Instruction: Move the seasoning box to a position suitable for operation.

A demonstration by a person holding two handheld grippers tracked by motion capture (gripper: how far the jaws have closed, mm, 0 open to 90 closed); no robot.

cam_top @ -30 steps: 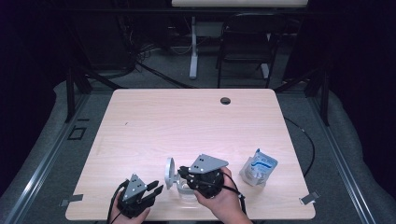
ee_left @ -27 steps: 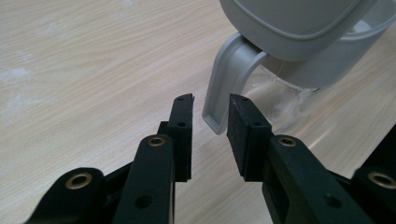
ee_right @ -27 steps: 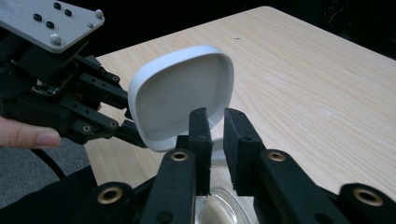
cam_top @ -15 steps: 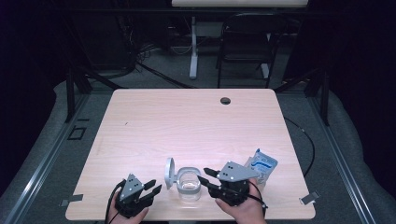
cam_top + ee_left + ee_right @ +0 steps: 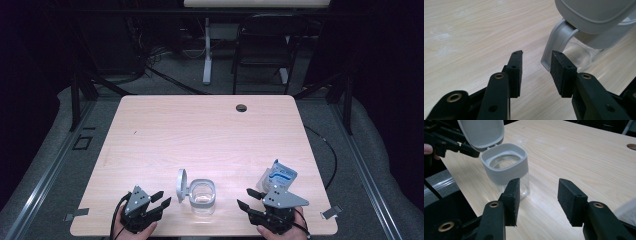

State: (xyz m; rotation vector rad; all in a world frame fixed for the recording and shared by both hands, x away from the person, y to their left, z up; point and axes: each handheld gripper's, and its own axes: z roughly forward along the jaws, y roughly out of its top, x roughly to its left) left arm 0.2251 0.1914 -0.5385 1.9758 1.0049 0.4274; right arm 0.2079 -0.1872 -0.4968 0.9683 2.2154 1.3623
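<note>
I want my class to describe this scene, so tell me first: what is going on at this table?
A person sits at a wooden table with a two-jaw gripper in each hand. Between them stands a clear jar with its grey flip lid open and upright. The left gripper and right gripper are both open and hold nothing; neither touches the jar. A blue and white packet lies just beyond the right gripper.

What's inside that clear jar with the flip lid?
Nothing shows inside the jar: from the right gripper view its open mouth shows bare glass down to the bottom. The grey collar hides the upper wall. The lid stands open behind it.
</note>
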